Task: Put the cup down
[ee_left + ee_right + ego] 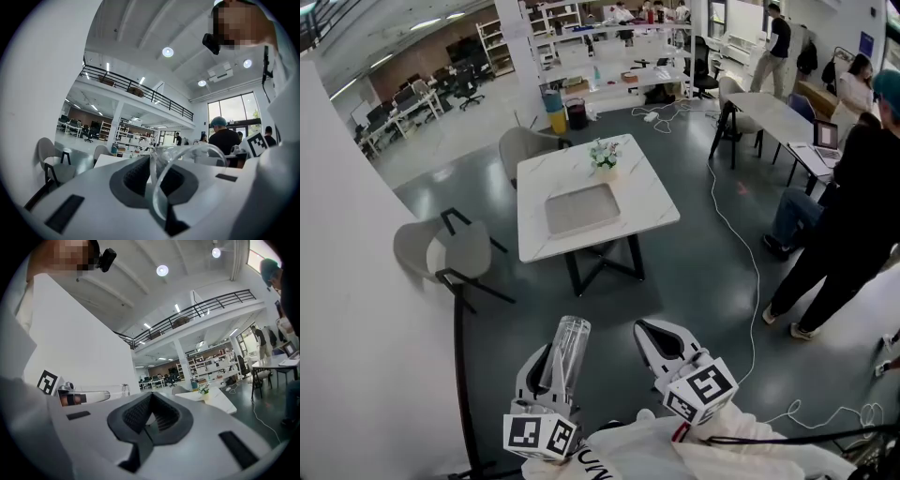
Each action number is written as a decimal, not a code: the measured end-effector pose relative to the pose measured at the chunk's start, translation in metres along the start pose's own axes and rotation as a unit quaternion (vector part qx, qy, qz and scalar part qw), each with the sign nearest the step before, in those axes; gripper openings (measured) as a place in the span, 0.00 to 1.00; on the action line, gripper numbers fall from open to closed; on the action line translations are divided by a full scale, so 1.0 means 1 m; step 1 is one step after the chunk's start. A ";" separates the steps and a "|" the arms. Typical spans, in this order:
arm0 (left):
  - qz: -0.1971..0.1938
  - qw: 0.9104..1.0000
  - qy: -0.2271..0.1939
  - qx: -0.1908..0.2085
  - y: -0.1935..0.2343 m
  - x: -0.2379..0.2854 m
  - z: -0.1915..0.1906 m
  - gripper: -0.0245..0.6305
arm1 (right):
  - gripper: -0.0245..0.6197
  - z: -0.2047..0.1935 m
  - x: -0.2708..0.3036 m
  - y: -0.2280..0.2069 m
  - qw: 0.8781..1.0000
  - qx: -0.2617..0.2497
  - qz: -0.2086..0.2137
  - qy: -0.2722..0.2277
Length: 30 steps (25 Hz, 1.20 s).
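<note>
Left hand-held gripper is clamped on the clear cup near its lower end, and the cup lies along the jaws so it rides steady. The cup is in the air, well short of the white bench. Right hand-held gripper is closed and empty, held aside.

1. No whole word, number or brand is readable in any view.
2. The white garment in the head view carries dark letters, cut off and not legible.
</note>
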<state>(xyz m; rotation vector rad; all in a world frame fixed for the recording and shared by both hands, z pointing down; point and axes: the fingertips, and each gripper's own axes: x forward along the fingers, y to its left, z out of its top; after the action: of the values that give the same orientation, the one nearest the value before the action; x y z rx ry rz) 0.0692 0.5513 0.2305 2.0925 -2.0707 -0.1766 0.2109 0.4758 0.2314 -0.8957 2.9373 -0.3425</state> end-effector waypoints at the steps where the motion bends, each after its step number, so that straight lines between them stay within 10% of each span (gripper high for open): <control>1: 0.001 1.000 -0.002 0.000 -0.002 0.001 0.000 0.09 | 0.04 0.001 -0.001 -0.003 1.000 0.000 0.002 -0.001; 18: 0.010 1.000 -0.007 0.008 0.011 0.048 0.004 0.09 | 0.04 0.001 0.024 -0.044 1.000 0.012 -0.001 -0.008; 30: -0.013 1.000 0.003 0.011 0.103 0.165 0.007 0.09 | 0.04 -0.011 0.152 -0.094 0.999 0.016 -0.035 -0.004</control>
<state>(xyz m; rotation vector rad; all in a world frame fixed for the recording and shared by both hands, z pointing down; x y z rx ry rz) -0.0303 0.3858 0.2541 2.1307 -2.0520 -0.1531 0.1348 0.3169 0.2653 -0.9959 2.8900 -0.3875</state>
